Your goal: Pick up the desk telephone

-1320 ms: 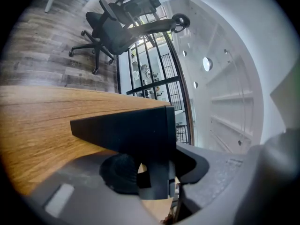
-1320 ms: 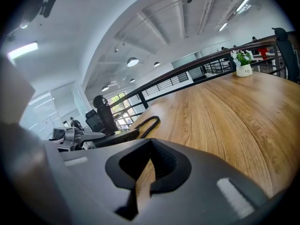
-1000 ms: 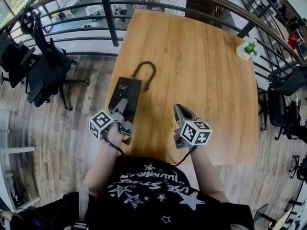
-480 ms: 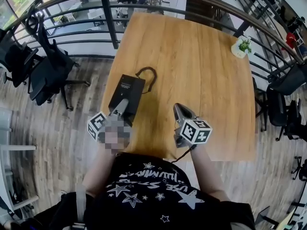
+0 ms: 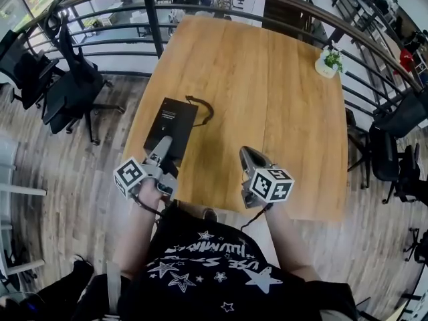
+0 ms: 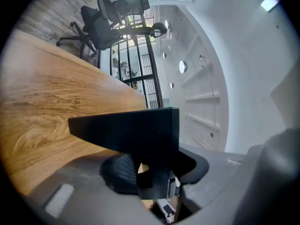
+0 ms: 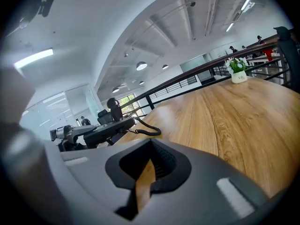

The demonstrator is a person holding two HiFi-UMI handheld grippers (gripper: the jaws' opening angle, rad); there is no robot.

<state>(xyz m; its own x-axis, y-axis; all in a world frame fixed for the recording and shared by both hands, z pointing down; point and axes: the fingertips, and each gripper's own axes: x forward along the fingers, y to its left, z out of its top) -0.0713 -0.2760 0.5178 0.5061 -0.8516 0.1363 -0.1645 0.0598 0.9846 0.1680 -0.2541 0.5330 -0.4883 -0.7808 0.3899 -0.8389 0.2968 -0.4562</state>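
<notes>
The desk telephone (image 5: 172, 121) is a flat black unit with a coiled cord (image 5: 202, 107) trailing from its far end. My left gripper (image 5: 162, 147) is shut on its near edge and holds it tilted just above the wooden table (image 5: 267, 79), near the left edge. In the left gripper view the telephone (image 6: 126, 128) fills the space between the jaws of that gripper (image 6: 151, 172). My right gripper (image 5: 249, 155) hovers over the table's front edge, shut, with nothing in it. The right gripper view shows its closed jaws (image 7: 144, 172) and the lifted telephone (image 7: 110, 127) to the left.
A small potted plant (image 5: 329, 61) stands at the table's far right corner. A black railing (image 5: 152, 19) runs behind the table. Black office chairs (image 5: 67, 85) stand on the wood floor to the left, more chairs (image 5: 394, 152) to the right.
The left gripper has carried the telephone up and toward the table's left edge, the cord trailing after it. The right gripper has shifted a little along the front edge.
</notes>
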